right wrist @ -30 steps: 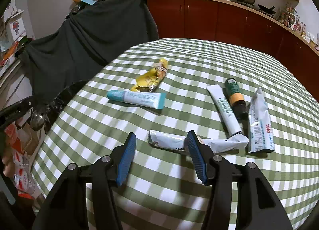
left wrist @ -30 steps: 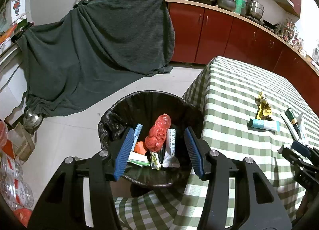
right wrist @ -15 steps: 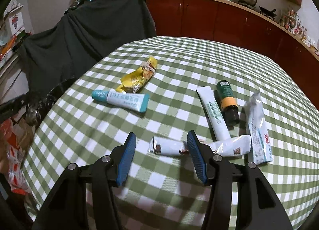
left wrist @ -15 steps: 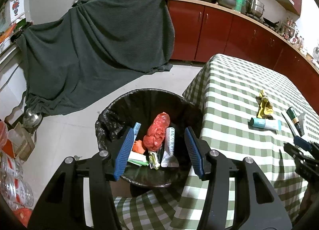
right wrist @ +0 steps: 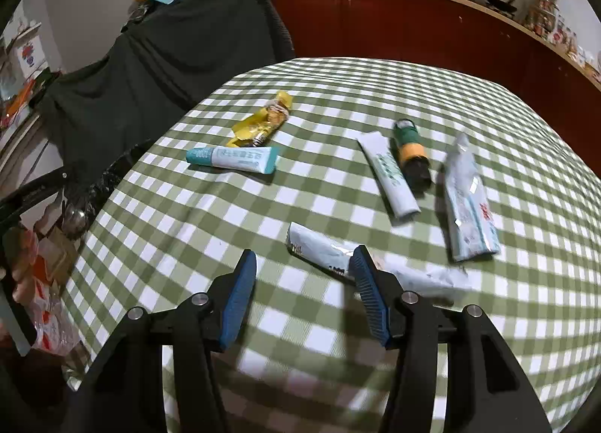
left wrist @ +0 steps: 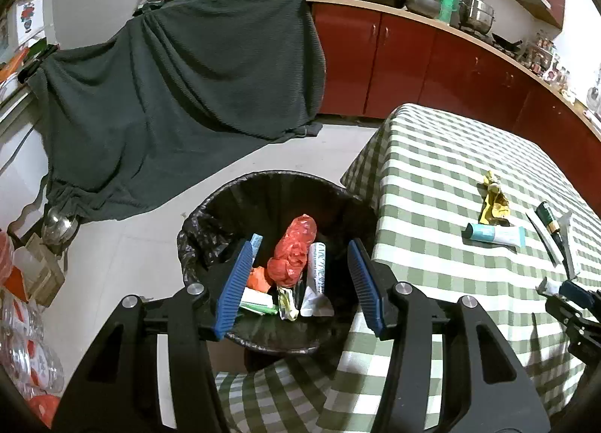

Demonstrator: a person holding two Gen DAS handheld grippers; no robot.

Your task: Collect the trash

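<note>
Released right gripper [right wrist: 304, 282] beside crumpled white foil wrapper [right wrist: 323, 252] on checked desk [right wrist: 188, 207]; off-centre closing could push it away.

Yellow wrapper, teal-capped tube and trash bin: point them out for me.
Yellow wrapper [right wrist: 263, 124], right wrist view, middle of the crumpled foil.
Teal-capped tube [right wrist: 240, 158], right wrist view, white body.
Trash bin [left wrist: 210, 215], left wrist view, black liner at left rim.
</note>
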